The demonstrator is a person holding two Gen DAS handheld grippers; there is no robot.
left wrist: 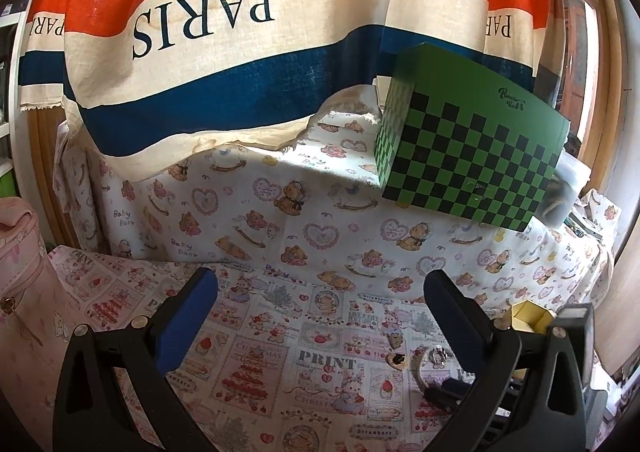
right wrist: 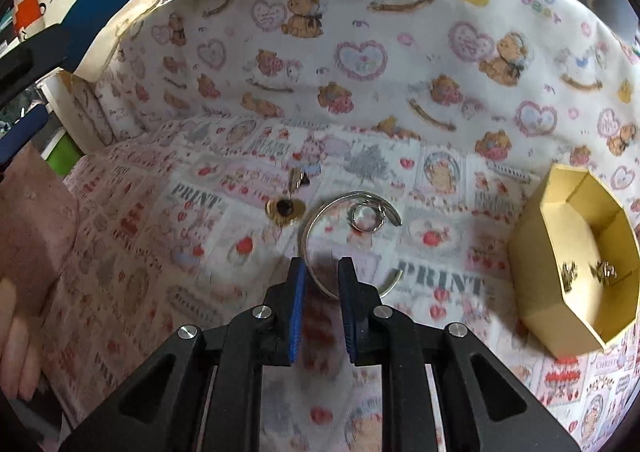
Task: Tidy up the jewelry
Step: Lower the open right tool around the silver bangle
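Here the right gripper (right wrist: 322, 280) is lowered over a silver open bangle (right wrist: 320, 236); its jaws stand narrowly parted, and the bangle's near arc passes between the two blue pads, apparently not yet pinched, though motion blur leaves contact uncertain. The step in hand is judged to be the pick-up of the bangle. The next move calls for closing the jaws squarely on the thin wire without letting it skid on the cloth, then carrying it to the right, to the yellow octagonal box (right wrist: 532, 252). Inside the bangle's curve lies a small silver ring (right wrist: 365, 216), untouched; just beyond to the left lie a gold-rimmed dark-stoned piece (right wrist: 285, 207) and a small pin-like item (right wrist: 298, 177). The box sits open, well apart from the jaws, with two small glittering pieces in it. All rest on the worktop (right wrist: 440, 284), which is covered by a printed cloth. The left gripper (left wrist: 320, 312) hangs above the same cloth with jaws wide and empty, the jewelry low to its right.
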